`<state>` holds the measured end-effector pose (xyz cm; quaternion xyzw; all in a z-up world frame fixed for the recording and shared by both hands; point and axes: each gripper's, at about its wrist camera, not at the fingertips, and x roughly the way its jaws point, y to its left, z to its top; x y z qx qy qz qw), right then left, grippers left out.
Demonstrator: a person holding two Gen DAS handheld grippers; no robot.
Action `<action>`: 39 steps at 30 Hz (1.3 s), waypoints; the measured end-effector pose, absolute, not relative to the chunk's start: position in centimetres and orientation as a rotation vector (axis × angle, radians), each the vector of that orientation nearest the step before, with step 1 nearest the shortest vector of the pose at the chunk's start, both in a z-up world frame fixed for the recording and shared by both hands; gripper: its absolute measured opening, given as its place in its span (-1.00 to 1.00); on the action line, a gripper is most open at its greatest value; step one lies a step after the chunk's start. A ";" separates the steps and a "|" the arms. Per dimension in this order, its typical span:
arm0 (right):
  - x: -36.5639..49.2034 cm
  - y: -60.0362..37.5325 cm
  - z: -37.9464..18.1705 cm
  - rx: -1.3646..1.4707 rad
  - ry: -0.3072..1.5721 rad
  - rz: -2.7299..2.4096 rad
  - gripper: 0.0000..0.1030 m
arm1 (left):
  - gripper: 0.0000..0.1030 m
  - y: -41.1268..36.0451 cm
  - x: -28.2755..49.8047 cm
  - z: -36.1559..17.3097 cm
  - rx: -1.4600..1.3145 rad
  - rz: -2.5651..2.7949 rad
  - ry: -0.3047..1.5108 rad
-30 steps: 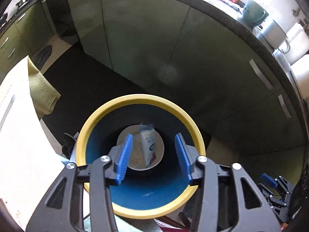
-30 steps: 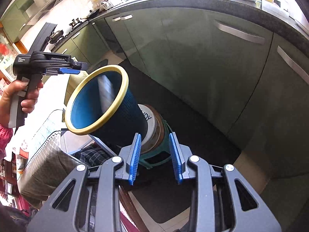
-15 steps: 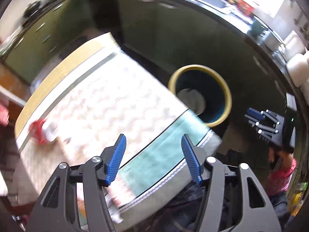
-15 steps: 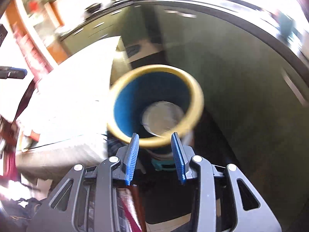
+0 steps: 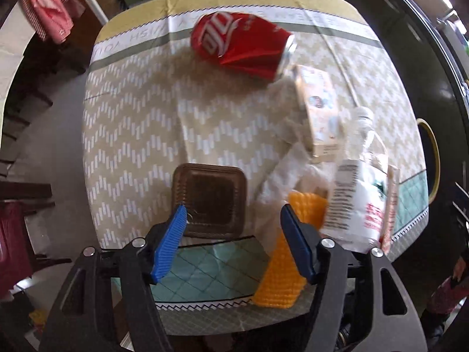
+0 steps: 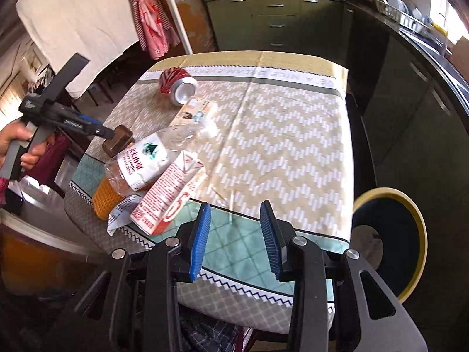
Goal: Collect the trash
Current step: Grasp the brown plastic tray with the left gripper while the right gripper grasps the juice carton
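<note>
Trash lies on a table with a patterned cloth [image 6: 281,123]: a crushed red can [image 5: 240,45] [image 6: 177,83], a small cream carton [image 5: 318,114] [image 6: 195,111], a clear plastic bottle [image 5: 356,193] [image 6: 146,158], a red-and-white carton [image 6: 168,193], an orange mesh piece [image 5: 281,275] [image 6: 102,199] and a brown square lid [image 5: 211,199]. The blue bin with a yellow rim [image 6: 392,234] [image 5: 431,158] stands right of the table. My left gripper [image 5: 231,243] is open above the brown lid. My right gripper [image 6: 236,237] is open over the table's near edge.
Green kitchen cabinets [image 6: 272,20] stand behind and right of the table under a dark counter. A red checked cloth [image 6: 152,20] hangs at the back left. The left hand-held gripper shows in the right wrist view [image 6: 61,117].
Both grippers swung away from the blue bin to the table with the trash. The left gripper now hangs over the brown lid, open and empty as before.
</note>
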<state>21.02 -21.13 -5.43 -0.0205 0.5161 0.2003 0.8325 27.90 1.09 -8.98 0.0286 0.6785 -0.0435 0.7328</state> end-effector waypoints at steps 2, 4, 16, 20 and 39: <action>20.8 -19.3 -5.7 -0.072 1.110 0.448 -0.31 | 0.28 2.1 28.8 -10.4 0.060 -0.083 1.508; 20.8 -19.1 -6.0 -0.084 1.125 0.455 -0.30 | 0.31 2.5 29.1 -11.0 0.056 -0.078 1.519; 20.9 -19.4 -6.9 -0.086 1.154 0.441 -0.30 | -0.03 4.0 30.2 -12.8 0.124 -0.031 1.511; 21.3 -19.0 -6.9 -0.082 1.170 0.439 -0.30 | -0.38 4.9 30.2 -14.2 0.081 -0.060 1.552; 26.9 -14.2 -10.9 0.269 1.516 0.396 -0.15 | -0.90 4.5 26.4 -12.3 0.133 -0.175 1.477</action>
